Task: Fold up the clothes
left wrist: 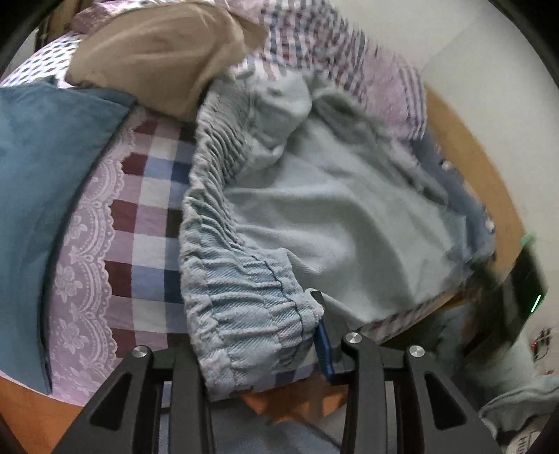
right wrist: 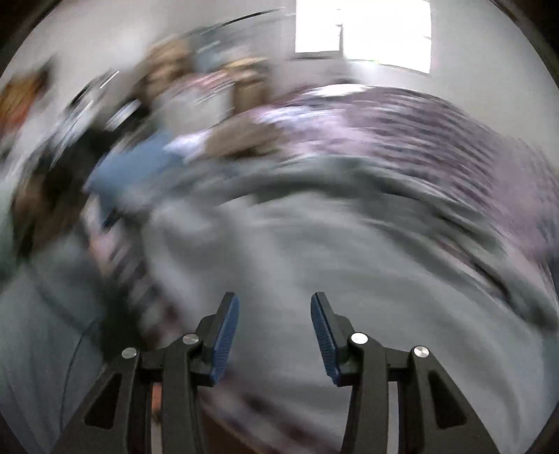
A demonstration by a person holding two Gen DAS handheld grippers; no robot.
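Light blue denim shorts [left wrist: 332,216] with a gathered elastic waistband [left wrist: 244,307] lie on the checked bedsheet [left wrist: 153,195]. My left gripper [left wrist: 276,324] is at the waistband's near end with its jaws spread wide. The band lies between them and covers the left finger; the blue pad of the right finger [left wrist: 323,344] shows beside the cloth. In the heavily blurred right wrist view, my right gripper [right wrist: 274,314] is open and holds nothing. It hovers over the pale grey-blue cloth [right wrist: 349,265].
A teal cushion [left wrist: 42,181] lies at the left and a tan garment [left wrist: 150,56] at the back. The orange bed edge [left wrist: 468,150] runs along the right, with a dark device showing a green light [left wrist: 527,293] near it. A bright window [right wrist: 363,31] is on the far wall.
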